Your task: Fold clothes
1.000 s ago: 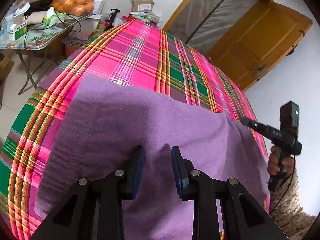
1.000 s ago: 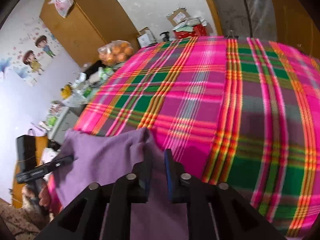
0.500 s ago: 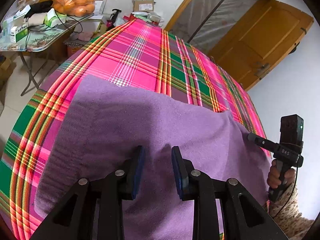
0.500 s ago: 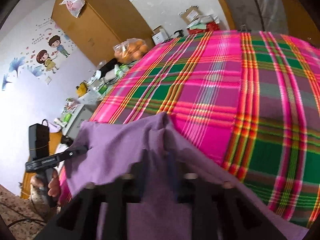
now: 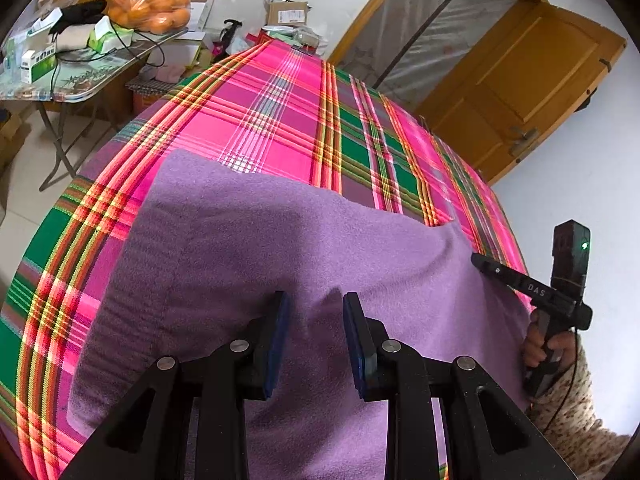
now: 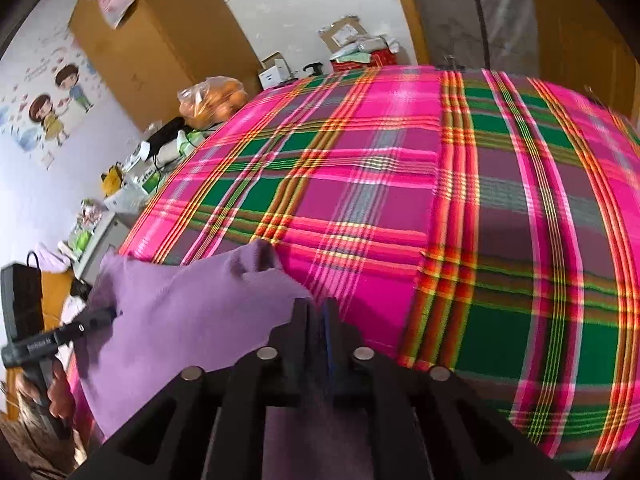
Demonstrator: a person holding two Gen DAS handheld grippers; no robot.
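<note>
A purple fleece garment lies on a bed covered by a pink and green plaid sheet. My left gripper holds its near edge, with a raised ridge of fleece pinched between the fingers. The right wrist view shows the garment lifted and stretched between both grippers. My right gripper is shut on the garment's right edge, its fingers almost touching. From the left wrist view, the right gripper meets the cloth's right side. The left gripper shows at the cloth's far corner.
A folding table to the left of the bed carries a bag of oranges, boxes and cables. A wooden door stands open at the right. Cardboard boxes lie past the bed's far end. A hand grips the right tool.
My right gripper's fingers have closed from slightly apart to tight on the fleece, and that edge has lifted off the sheet. The left gripper has kept its hold almost unmoved.
</note>
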